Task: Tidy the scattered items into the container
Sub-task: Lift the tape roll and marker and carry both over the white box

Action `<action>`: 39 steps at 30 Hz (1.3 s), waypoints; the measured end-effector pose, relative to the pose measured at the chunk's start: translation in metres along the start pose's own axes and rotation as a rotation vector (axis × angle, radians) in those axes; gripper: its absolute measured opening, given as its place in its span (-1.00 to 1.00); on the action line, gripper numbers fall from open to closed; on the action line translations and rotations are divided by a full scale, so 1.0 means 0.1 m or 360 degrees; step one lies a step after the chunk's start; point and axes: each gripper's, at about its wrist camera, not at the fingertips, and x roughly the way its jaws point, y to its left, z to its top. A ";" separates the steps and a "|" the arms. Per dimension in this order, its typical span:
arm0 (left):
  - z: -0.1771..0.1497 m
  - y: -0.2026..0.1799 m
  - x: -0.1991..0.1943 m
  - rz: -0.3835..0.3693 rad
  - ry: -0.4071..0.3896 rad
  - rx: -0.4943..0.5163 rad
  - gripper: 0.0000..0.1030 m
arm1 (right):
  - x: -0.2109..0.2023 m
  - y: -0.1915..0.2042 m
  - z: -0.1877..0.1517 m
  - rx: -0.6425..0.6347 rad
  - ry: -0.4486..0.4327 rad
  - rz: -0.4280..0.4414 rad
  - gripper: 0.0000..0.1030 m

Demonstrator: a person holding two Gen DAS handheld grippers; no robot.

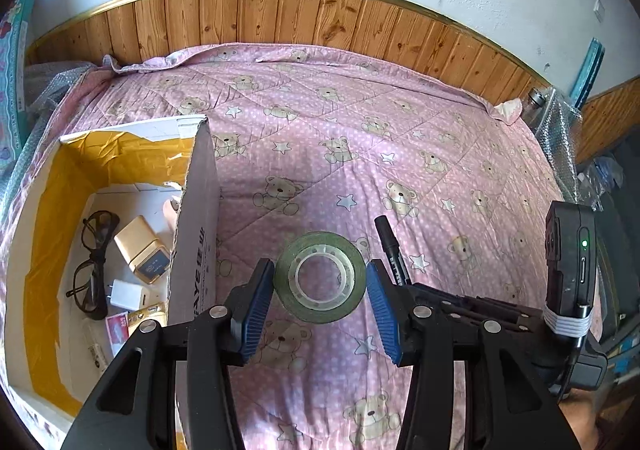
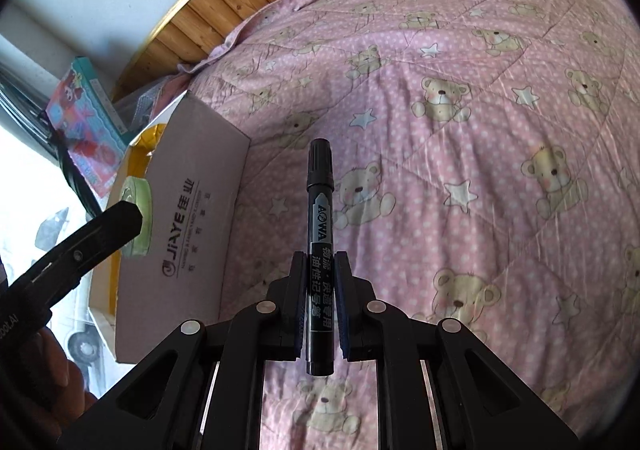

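Observation:
My left gripper (image 1: pixel 319 266) is shut on a roll of greenish clear tape (image 1: pixel 320 308), its blue pads pressed on both sides of the roll, above the pink quilt. The roll (image 2: pixel 138 189) also shows in the right wrist view, held beside the cardboard box (image 2: pixel 192 217). The open box (image 1: pixel 196 234) stands just left of the roll and holds black glasses (image 1: pixel 94 262), a gold case (image 1: pixel 142 250) and a white charger (image 1: pixel 126 294). My right gripper (image 2: pixel 320 256) is shut on a black marker (image 2: pixel 319 185) that points forward; this marker (image 1: pixel 390 246) lies just right of the roll.
A pink quilt with bears (image 1: pixel 360 137) covers the bed. Wood panelling (image 1: pixel 280 13) backs it. Bubble wrap (image 1: pixel 556 129) lies at the right edge, and a colourful toy box (image 2: pixel 86 121) stands past the cardboard box. A hand (image 2: pixel 52 370) holds the left gripper.

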 end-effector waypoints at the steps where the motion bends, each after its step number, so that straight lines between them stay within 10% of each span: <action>1: -0.03 -0.01 -0.05 0.0005 -0.0010 0.0010 -0.05 | -0.02 0.02 -0.06 0.0002 0.0000 0.0007 -0.74; 39: -0.72 1.12 -1.21 0.0056 -0.0240 -0.0241 -0.05 | -0.62 1.56 -0.67 -0.0316 -0.0068 0.0238 -0.74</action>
